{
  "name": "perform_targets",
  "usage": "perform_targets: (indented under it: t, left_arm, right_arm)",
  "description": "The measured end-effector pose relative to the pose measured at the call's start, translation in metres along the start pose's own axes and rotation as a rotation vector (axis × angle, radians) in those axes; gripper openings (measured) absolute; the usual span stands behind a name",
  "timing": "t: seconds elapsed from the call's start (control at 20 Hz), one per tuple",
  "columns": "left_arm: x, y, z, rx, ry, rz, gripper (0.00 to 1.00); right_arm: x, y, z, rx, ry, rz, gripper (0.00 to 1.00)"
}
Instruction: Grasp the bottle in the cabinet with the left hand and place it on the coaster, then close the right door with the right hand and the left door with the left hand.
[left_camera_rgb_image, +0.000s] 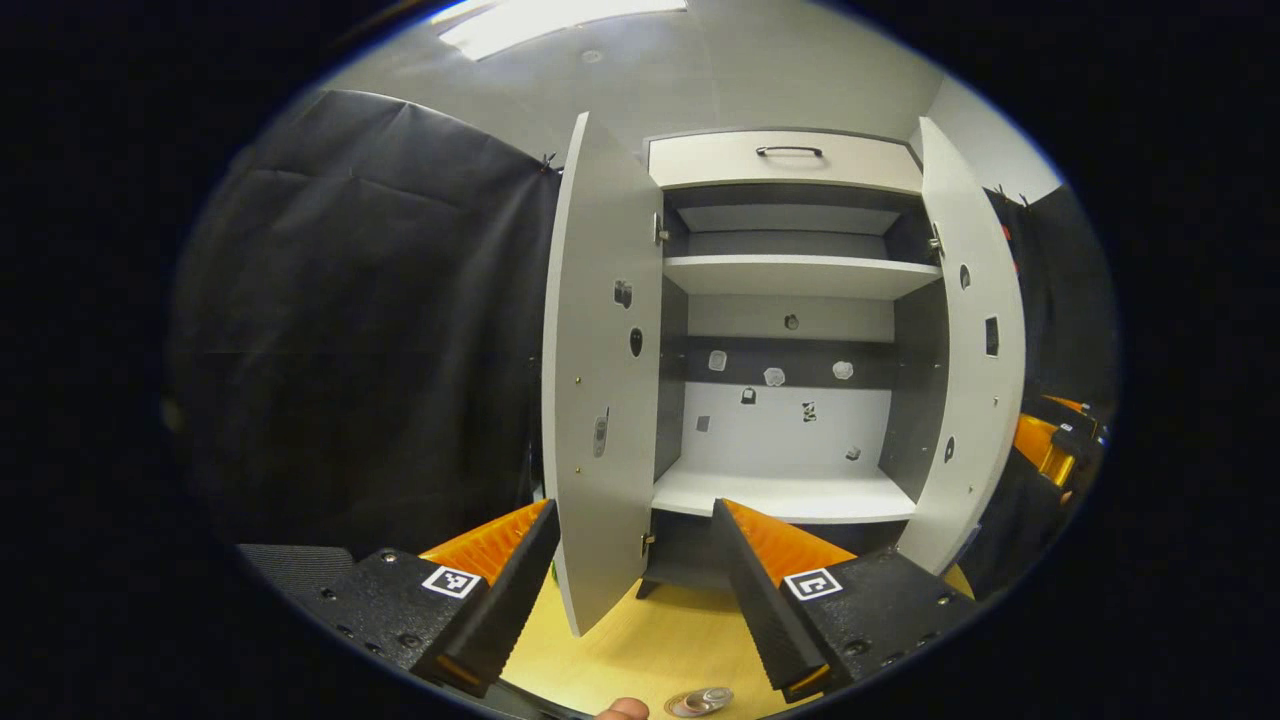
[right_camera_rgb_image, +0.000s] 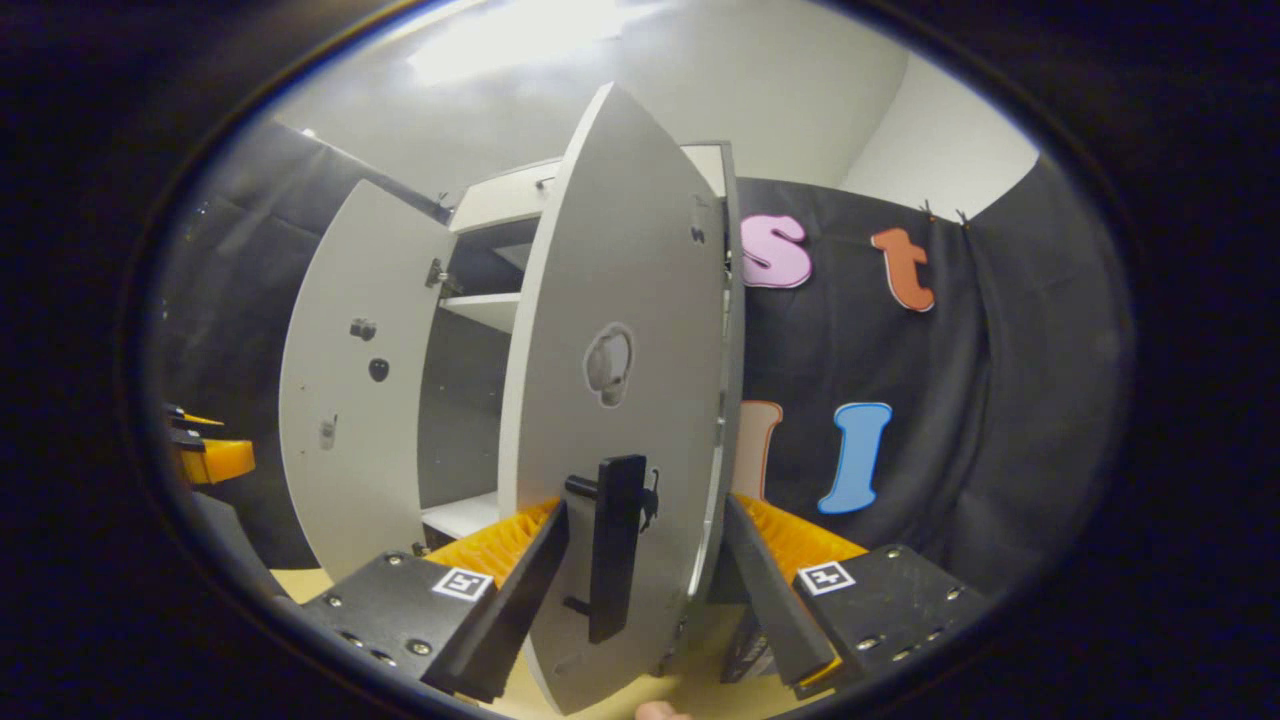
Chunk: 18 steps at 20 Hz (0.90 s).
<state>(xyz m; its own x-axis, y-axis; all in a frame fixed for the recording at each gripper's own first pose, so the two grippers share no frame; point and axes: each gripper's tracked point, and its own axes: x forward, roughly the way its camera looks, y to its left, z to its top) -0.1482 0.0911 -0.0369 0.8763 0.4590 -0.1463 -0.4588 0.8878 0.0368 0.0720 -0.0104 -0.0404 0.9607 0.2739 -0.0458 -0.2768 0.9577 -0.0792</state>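
The white cabinet (left_camera_rgb_image: 790, 275) stands open on a wooden table (left_camera_rgb_image: 650, 640), its shelves bare. My left gripper (left_camera_rgb_image: 635, 510) is open, and the lower edge of the left door (left_camera_rgb_image: 600, 370) stands between its fingers without touching them. A small round silvery object (left_camera_rgb_image: 702, 701), perhaps the bottle's top on the coaster, lies at the very bottom edge, too cut off to tell. My right gripper (right_camera_rgb_image: 645, 505) is open in front of the right door (right_camera_rgb_image: 620, 330). That door's black handle (right_camera_rgb_image: 612, 545) sits between its fingers, which do not press on it.
A drawer with a black handle (left_camera_rgb_image: 788, 151) tops the cabinet. The right door (left_camera_rgb_image: 970, 350) swings out toward the right gripper (left_camera_rgb_image: 1050, 445). In the right gripper view the left door (right_camera_rgb_image: 350, 400) stands open, with the left gripper (right_camera_rgb_image: 205, 455) beyond it. A fingertip (left_camera_rgb_image: 622, 709) shows below.
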Motion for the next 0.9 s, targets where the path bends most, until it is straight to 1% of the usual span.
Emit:
perform_targets:
  t: [0.05, 0.15, 0.2, 0.25, 0.4, 0.45, 0.5, 0.55, 0.6, 0.65, 0.7, 0.75, 0.8, 0.85, 0.9]
  left_arm:
    - [0.001, 0.001, -0.002, -0.004, 0.007, 0.009, 0.94]
    - [0.0, 0.002, -0.005, -0.014, 0.012, 0.026, 0.94]
    - [-0.003, 0.005, -0.005, -0.015, 0.009, 0.038, 0.94]
    - [-0.005, 0.009, -0.005, -0.014, 0.011, 0.053, 0.94]
    - [-0.016, 0.018, -0.006, -0.003, 0.011, 0.084, 0.94]
    - [-0.019, 0.02, -0.006, 0.002, 0.008, 0.089, 0.94]
    - [-0.021, 0.022, -0.006, 0.008, 0.005, 0.094, 0.94]
    - [-0.024, 0.023, -0.005, 0.015, 0.004, 0.096, 0.94]
    - [-0.024, 0.023, -0.005, 0.022, 0.003, 0.097, 0.94]
    - [-0.025, 0.024, -0.004, 0.028, 0.003, 0.098, 0.94]
    - [-0.028, 0.025, -0.004, 0.033, 0.002, 0.098, 0.94]
    - [-0.028, 0.026, -0.003, 0.036, 0.001, 0.1, 0.94]
    - [-0.029, 0.027, -0.003, 0.04, 0.002, 0.101, 0.94]
    - [-0.03, 0.026, -0.003, 0.041, 0.002, 0.102, 0.94]
    - [-0.03, 0.027, -0.002, 0.04, 0.001, 0.102, 0.94]
  right_arm:
    - [0.004, 0.01, 0.002, -0.002, -0.002, 0.022, 0.92]
    - [0.014, 0.041, 0.004, -0.01, -0.015, 0.079, 0.92]
    - [0.018, 0.054, 0.005, -0.015, -0.021, 0.109, 0.95]
    - [0.024, 0.069, 0.005, -0.014, -0.027, 0.134, 0.95]
    - [0.034, 0.117, 0.001, -0.011, -0.003, 0.237, 0.95]
    - [0.034, 0.128, 0.003, -0.016, -0.005, 0.258, 0.96]
    - [0.033, 0.137, 0.007, -0.02, -0.013, 0.278, 0.94]
    - [0.028, 0.147, 0.008, -0.02, -0.02, 0.295, 0.96]
    - [0.023, 0.155, 0.01, -0.018, -0.024, 0.312, 0.94]
    - [0.019, 0.16, 0.01, -0.014, -0.026, 0.324, 0.94]
    - [0.015, 0.164, 0.012, -0.008, -0.028, 0.333, 0.96]
    - [0.012, 0.169, 0.013, -0.003, -0.029, 0.341, 0.96]
    - [0.009, 0.169, 0.016, 0.0, -0.033, 0.343, 0.94]
    - [0.006, 0.169, 0.019, 0.004, -0.038, 0.342, 0.96]
    - [0.004, 0.169, 0.022, 0.009, -0.041, 0.342, 0.96]
